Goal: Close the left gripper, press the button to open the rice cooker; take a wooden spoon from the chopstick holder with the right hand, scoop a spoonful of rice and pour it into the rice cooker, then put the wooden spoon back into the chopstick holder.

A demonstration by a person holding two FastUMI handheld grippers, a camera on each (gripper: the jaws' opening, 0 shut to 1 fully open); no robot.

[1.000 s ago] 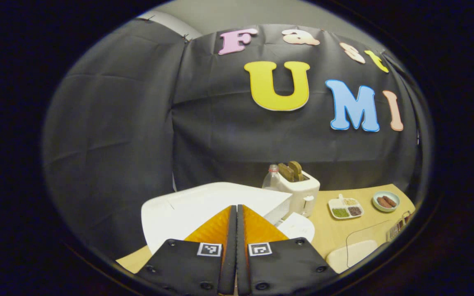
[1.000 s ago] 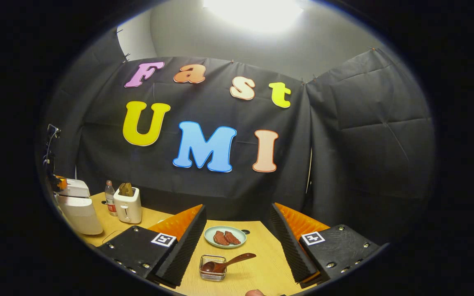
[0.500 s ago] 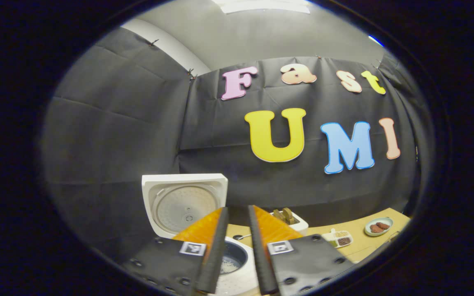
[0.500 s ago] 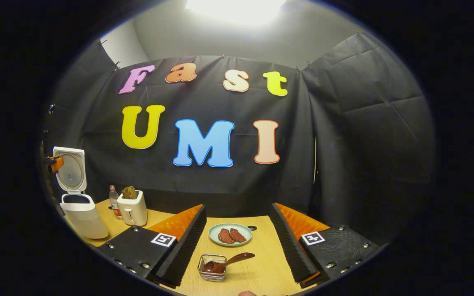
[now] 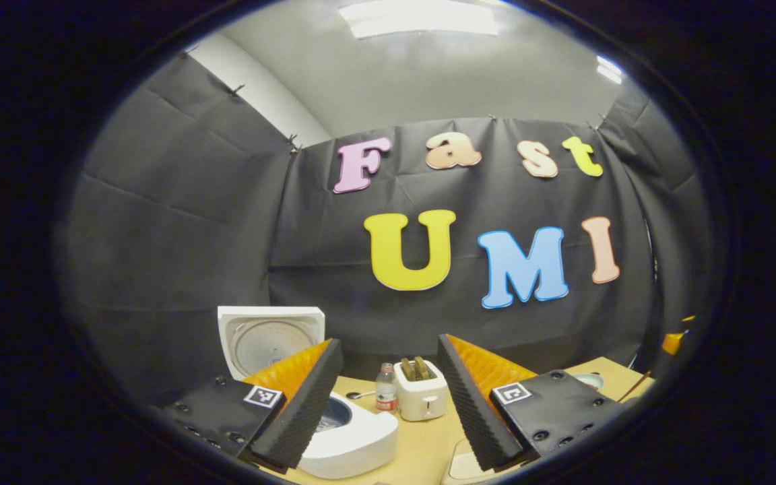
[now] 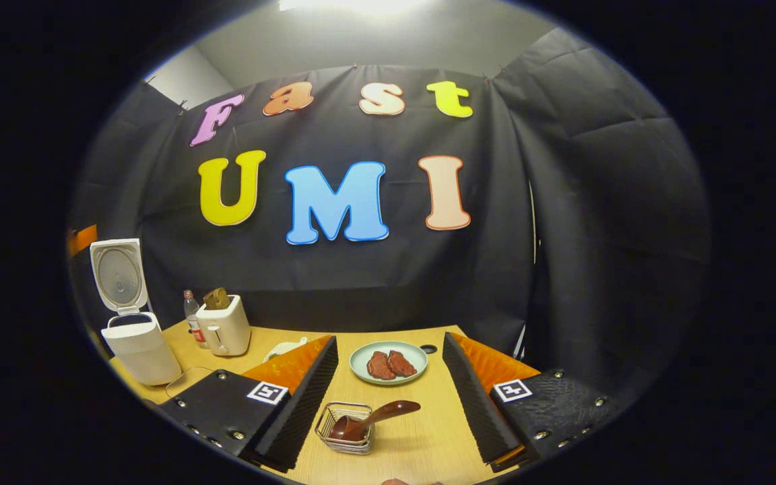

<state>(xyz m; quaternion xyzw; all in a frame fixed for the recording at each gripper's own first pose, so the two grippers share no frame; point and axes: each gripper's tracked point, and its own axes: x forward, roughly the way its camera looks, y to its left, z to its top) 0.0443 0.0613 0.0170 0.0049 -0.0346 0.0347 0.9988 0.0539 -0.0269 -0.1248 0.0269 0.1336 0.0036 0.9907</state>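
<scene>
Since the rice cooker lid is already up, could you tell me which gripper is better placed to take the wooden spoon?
Right. The right gripper is open, with the wooden spoon in its wire chopstick holder lying between its fingers. The left gripper faces the open rice cooker and toaster instead.

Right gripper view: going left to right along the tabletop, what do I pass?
Rice cooker with its lid up → bottle → toaster → wire holder with the wooden spoon → plate.
</scene>
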